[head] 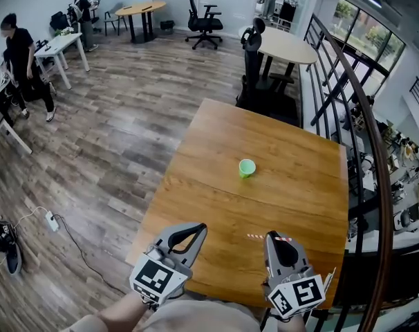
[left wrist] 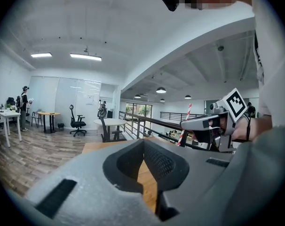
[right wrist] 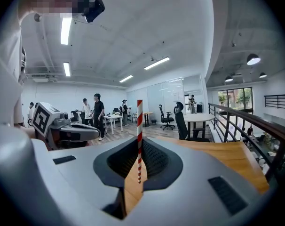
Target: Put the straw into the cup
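Note:
A small green cup [head: 247, 167] stands upright near the middle of the wooden table [head: 209, 151]. My right gripper [head: 274, 236] hovers over the table's near edge, shut on a red-and-white striped straw [head: 256, 236] that crosses its jaws and sticks out on both sides. In the right gripper view the straw [right wrist: 139, 121] stands pinched between the jaw tips of the right gripper [right wrist: 139, 140]. My left gripper [head: 198, 229] is beside it to the left, shut with nothing in it. In the left gripper view, the left gripper [left wrist: 143, 141] has its jaw tips together. The cup lies well ahead of both grippers.
A black office chair [head: 253, 54] stands at the table's far end, with a round white table [head: 285, 45] behind it. A dark railing [head: 361, 116] runs along the right side. A power strip and cable [head: 52, 221] lie on the floor at left. People stand at far left [head: 19, 61].

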Tool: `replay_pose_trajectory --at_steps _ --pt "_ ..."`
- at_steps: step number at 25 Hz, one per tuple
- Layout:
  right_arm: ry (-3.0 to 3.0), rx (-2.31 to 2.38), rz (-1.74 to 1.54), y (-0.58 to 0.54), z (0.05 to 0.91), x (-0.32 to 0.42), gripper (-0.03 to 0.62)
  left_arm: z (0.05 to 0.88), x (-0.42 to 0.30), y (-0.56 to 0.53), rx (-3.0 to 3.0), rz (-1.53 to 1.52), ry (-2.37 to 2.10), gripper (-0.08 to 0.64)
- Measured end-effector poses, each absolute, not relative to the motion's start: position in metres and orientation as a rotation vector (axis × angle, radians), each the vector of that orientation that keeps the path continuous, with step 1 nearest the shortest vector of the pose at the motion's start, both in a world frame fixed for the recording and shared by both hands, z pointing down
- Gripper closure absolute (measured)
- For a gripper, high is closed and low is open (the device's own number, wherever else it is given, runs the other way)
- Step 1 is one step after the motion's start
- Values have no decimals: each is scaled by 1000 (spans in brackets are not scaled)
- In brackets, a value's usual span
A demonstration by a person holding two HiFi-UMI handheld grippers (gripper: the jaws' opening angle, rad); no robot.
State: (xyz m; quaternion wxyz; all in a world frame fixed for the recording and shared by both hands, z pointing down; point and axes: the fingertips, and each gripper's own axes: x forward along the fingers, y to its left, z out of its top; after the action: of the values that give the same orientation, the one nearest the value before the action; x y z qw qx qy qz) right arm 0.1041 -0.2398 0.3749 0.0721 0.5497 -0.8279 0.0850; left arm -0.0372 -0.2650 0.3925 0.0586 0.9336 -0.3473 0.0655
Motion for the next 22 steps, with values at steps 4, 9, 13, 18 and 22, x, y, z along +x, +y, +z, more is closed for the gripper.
replay_pose_trajectory --at_steps 4,9,13,18,22 --pt "-2506 1655 254 -251 374 111 558 393 -29 -268 2801 204 -1063 545" --pt "-2526 1663 165 -277 358 119 558 392 -21 -282 2871 223 -1087 545" --pt "-2551 1665 83 -305 337 124 558 389 -12 -302 2921 232 -1113 545" --pt "-2592 1682 -10 -339 311 129 558 383 -1 -331 2951 201 -1139 545" --pt "-2603 1687 -56 -369 306 134 558 381 11 -356 2945 175 -1151 545"
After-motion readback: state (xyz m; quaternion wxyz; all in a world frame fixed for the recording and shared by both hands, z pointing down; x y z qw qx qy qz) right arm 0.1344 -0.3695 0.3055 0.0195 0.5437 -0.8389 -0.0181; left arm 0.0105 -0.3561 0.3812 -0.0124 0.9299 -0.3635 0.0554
